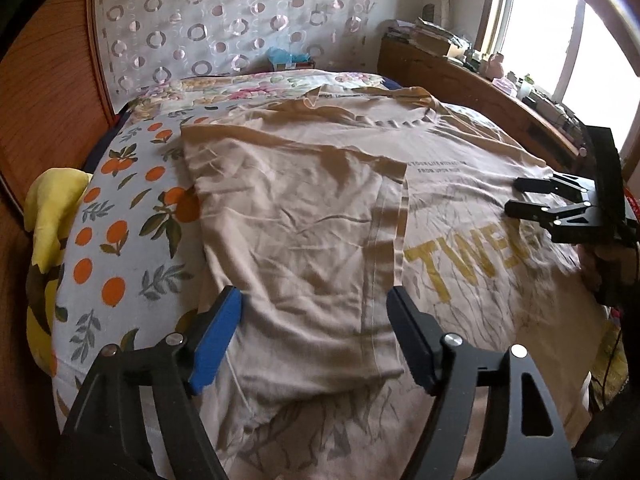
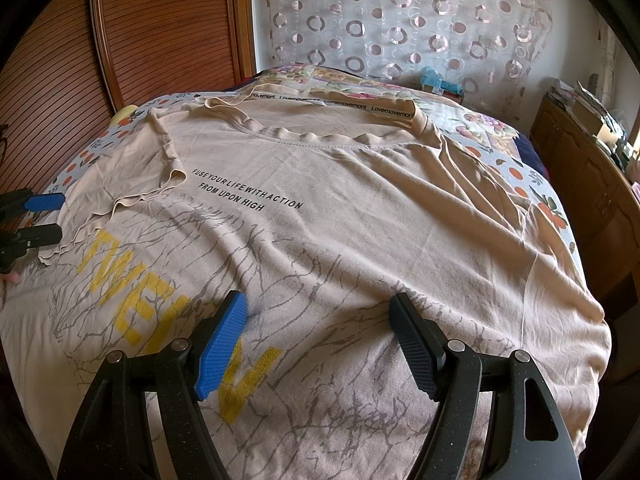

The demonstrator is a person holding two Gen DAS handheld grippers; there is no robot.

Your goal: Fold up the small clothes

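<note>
The left gripper (image 1: 314, 312) tilts down over the folded sleeve (image 1: 304, 216), jaws wide and empty. The right gripper (image 2: 320, 320) angles down at lower centre over the T-shirt (image 2: 360, 200), jaws likewise wide, holding nothing.

Both wrist views look steeply down (close in), sharing the T-shirt (image 1: 304, 216).

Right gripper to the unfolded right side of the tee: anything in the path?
Nothing visible. The right gripper hangs open over the beige T-shirt, and the cloth out to its unfolded right side lies bare on the bedspread.
</note>
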